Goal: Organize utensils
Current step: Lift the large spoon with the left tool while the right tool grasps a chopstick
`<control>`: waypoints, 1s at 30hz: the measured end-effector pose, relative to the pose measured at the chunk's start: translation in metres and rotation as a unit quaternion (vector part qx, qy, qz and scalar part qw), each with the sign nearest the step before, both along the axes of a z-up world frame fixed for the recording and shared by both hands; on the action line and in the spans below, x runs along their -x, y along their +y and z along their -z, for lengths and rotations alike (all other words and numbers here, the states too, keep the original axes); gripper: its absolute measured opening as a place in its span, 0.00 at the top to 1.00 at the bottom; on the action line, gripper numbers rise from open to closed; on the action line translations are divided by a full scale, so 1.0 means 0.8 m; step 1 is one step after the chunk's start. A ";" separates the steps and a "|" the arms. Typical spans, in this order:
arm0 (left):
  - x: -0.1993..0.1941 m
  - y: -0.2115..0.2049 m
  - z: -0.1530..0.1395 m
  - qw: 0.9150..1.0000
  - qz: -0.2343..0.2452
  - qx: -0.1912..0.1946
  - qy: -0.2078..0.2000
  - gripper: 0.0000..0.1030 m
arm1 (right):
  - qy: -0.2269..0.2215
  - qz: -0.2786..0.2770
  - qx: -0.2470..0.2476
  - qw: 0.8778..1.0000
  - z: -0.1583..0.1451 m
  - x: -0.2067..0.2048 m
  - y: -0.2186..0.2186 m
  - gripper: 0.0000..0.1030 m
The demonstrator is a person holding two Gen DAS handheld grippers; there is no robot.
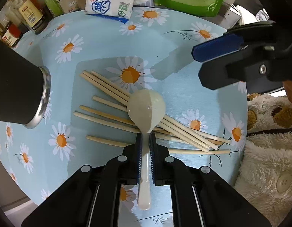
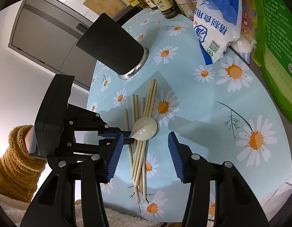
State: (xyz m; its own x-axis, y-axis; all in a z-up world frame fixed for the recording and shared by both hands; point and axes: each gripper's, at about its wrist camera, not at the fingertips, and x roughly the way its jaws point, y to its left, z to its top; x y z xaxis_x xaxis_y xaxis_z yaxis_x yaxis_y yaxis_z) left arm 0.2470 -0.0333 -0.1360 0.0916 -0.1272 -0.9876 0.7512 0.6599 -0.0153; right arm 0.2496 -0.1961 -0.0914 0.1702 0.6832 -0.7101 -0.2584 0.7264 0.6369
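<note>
A: What is being gripped by the left gripper (image 1: 145, 139)?

B: The slim handle of a glossy, cream-white spoon (image 1: 146, 106) is being pinched between its ribbed blue pads. The rounded bowl is being held above a loose heap of pale wooden chopsticks (image 1: 108, 87), which are lying crossed on the daisy-printed blue tablecloth (image 1: 100, 37).

A: And the right gripper (image 2: 145, 156)?

B: It is being held spread wide over the chopsticks, nothing between its ridged pads.

A: Anything beside them?

B: A matte black cup (image 2: 112, 49) with a shiny steel base is standing near the chopstick tips. A crinkled plastic salt bag (image 2: 215, 24) is being propped further back.
</note>
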 end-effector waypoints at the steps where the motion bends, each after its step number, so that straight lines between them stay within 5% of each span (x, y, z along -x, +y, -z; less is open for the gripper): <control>1: 0.000 -0.001 -0.001 1.000 -0.004 0.001 -0.002 0.93 | 0.002 -0.001 0.000 1.000 0.001 -0.001 0.001 0.52; 16: -0.003 0.066 -0.050 0.988 -0.112 0.092 -0.045 0.94 | 0.054 -0.016 0.034 0.998 0.014 -0.033 0.020 0.52; 30: 0.052 0.132 -0.086 0.949 -0.234 0.183 -0.107 0.94 | 0.123 -0.067 0.161 0.977 0.031 -0.078 0.067 0.76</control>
State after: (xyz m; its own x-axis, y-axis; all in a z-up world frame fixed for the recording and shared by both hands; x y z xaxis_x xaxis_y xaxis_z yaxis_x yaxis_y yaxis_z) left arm 0.2057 0.0722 -0.0670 0.4155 -0.3541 -0.8378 0.3896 0.9016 -0.1878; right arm 0.3119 -0.1423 -0.1165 -0.1085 0.4218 -0.9002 -0.2334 0.8694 0.4355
